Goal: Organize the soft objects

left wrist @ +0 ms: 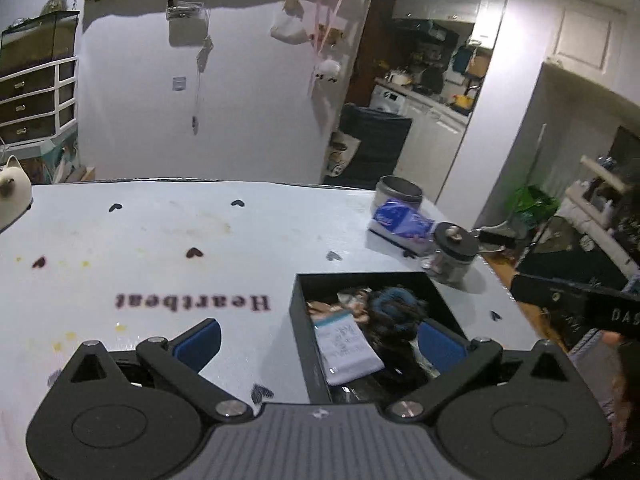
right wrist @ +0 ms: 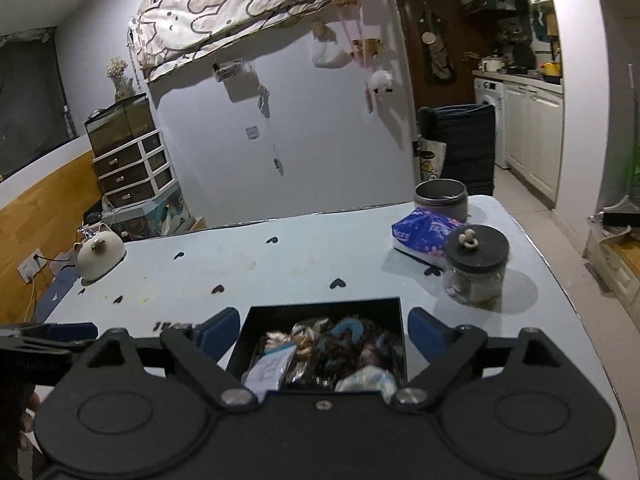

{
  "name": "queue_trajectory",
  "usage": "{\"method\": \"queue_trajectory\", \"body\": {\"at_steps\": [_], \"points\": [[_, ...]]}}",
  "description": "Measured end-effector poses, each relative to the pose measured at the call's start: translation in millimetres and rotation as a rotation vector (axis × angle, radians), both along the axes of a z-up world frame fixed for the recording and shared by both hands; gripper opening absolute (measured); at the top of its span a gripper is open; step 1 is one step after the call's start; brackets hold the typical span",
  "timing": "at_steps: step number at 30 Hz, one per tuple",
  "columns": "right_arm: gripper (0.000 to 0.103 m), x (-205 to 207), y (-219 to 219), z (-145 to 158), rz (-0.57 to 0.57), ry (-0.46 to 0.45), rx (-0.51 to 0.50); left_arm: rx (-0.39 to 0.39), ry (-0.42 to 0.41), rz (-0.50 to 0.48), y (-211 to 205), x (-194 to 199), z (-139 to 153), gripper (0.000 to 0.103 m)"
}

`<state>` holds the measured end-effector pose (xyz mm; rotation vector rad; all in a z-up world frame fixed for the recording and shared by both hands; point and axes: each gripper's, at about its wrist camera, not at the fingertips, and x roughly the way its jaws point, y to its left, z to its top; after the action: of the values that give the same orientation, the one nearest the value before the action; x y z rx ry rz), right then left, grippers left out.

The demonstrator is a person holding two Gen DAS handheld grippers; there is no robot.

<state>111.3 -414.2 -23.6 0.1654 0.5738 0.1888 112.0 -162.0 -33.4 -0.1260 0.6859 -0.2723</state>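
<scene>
A black open box point(left wrist: 305, 332) sits on the pale blue tablecloth point(left wrist: 160, 240). It holds soft items: a blue scrunchie point(left wrist: 396, 300), beige fabric pieces point(left wrist: 332, 306) and a white labelled packet point(left wrist: 348, 346). My left gripper point(left wrist: 320, 344) hovers over the box's left wall, open, with nothing between its blue pads. In the right wrist view the same box point(right wrist: 324, 309) lies just ahead of my right gripper point(right wrist: 324, 332), whose pads stand wide to either side of it, open and empty. The blue scrunchie point(right wrist: 352, 328), the packet point(right wrist: 268, 372) and a pale soft bundle point(right wrist: 368, 378) show inside.
Behind the box to the right stand a glass jar with a black lid point(right wrist: 476, 268), a purple tissue pack point(right wrist: 424, 232) and a metal tin point(right wrist: 440, 196). A white cat-shaped ornament point(right wrist: 98, 256) sits at the table's far left. The table edge drops off on the right.
</scene>
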Motion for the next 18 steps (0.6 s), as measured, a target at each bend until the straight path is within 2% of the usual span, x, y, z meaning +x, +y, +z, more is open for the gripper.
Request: {"method": "queue_trajectory", "body": {"at_steps": [8,11,18], "points": [[0.103,-66,20,5,-0.040,-0.039,-0.032,0.032,-0.061,0.029,10,-62,9,0.103],[0.103,-85,26,6,-0.048,-0.049,-0.039,0.019,-0.071,0.018,16,-80,11,0.103],[0.103,-122,41,6,-0.054,-0.047,-0.075,0.082,-0.087,0.025,23,-116,13,0.103]]}}
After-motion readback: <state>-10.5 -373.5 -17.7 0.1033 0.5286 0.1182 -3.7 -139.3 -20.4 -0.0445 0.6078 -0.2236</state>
